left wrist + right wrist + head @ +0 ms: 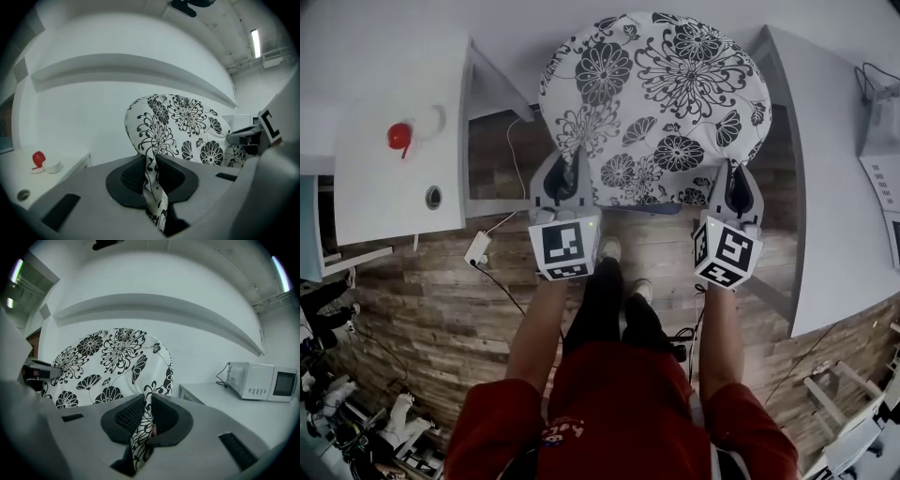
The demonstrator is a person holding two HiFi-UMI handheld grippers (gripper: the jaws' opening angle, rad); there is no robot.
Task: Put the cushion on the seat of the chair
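While the left tool grips the cushion at its near left corner, the right tool grips its near right corner

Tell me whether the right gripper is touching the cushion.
Touching. The right gripper view shows the right gripper with both jaws closed on a fold of the cushion, its floral fabric pinched between them.

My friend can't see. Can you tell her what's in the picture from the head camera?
Seen from above, a person holds up a big black-and-white flowered cushion, with the left gripper and right gripper each shut on its near edge. A white desk stands at the left on a wooden floor.
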